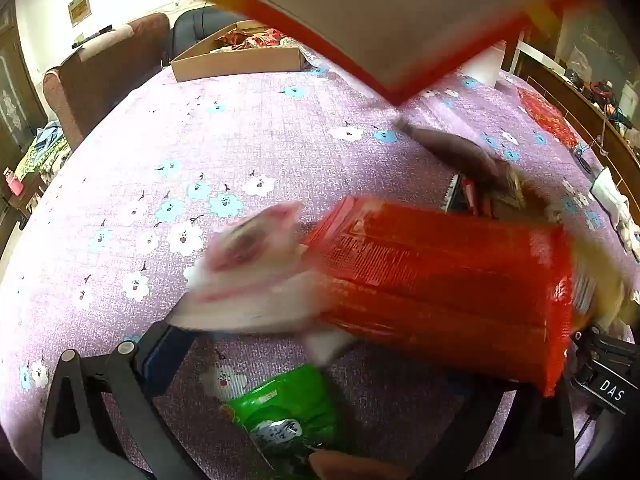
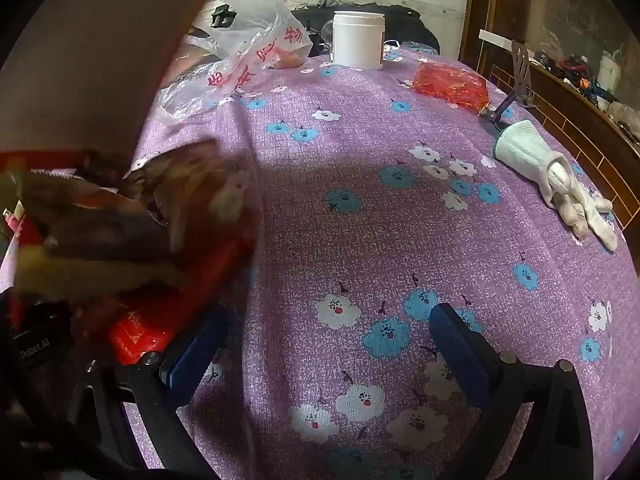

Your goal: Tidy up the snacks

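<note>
Purple flowered tablecloth [image 2: 360, 240] fills both views. The right gripper [image 2: 324, 352] is spread wide over bare cloth, holding nothing. The left gripper [image 1: 332, 364] is spread wide too; a blurred red snack pack [image 1: 440, 292] lies across its gap, long axis running from ten to four o'clock, contact unclear. A green packet [image 1: 284, 412] sits at six o'clock.

A purple cloth with blue and white flowers [image 2: 360, 208] covers the counter. A brown chair [image 1: 100, 68] stands at the far side by a white wall [image 1: 48, 8]. A dark wooden shelf [image 2: 580, 100] runs along the right.
</note>
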Available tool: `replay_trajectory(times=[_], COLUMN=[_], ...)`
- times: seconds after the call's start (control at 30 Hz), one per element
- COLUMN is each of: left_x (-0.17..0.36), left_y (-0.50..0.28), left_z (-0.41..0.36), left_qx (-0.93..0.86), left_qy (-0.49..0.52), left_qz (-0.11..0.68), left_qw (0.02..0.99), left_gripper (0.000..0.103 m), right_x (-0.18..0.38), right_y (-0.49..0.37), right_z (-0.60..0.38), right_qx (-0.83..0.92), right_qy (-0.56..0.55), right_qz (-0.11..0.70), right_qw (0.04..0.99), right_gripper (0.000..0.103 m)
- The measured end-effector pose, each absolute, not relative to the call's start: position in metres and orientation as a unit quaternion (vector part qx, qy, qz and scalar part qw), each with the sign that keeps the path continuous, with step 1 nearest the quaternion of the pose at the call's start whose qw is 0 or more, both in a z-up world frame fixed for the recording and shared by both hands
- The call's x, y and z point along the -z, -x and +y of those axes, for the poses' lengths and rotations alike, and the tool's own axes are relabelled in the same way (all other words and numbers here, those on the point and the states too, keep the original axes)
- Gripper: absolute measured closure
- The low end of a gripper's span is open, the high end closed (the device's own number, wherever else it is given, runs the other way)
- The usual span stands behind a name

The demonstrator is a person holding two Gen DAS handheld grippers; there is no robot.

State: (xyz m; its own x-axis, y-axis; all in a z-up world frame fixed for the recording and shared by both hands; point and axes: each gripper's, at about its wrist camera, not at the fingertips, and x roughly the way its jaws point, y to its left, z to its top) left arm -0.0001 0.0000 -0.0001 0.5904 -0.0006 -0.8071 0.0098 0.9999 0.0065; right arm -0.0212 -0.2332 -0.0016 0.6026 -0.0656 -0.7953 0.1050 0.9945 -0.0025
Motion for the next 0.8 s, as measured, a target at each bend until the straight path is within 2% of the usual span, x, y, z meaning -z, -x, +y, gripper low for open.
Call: replay_trajectory(times=[0.8], left_x=[-0.0005], left_y=[0.0013], left_z=[0.001], left_qx=[0.003], left_qy=[-0.006], left_qz=[0.453], left_qw=[0.891], left_gripper=[0.0], right_x=[0.0014], right_y=[0.0215], right_z=[-0.2336], right_qx=[0.047], right_qy=[-0.023], right_qz=[0.443], right_qw=[0.895], right_gripper=[0.0])
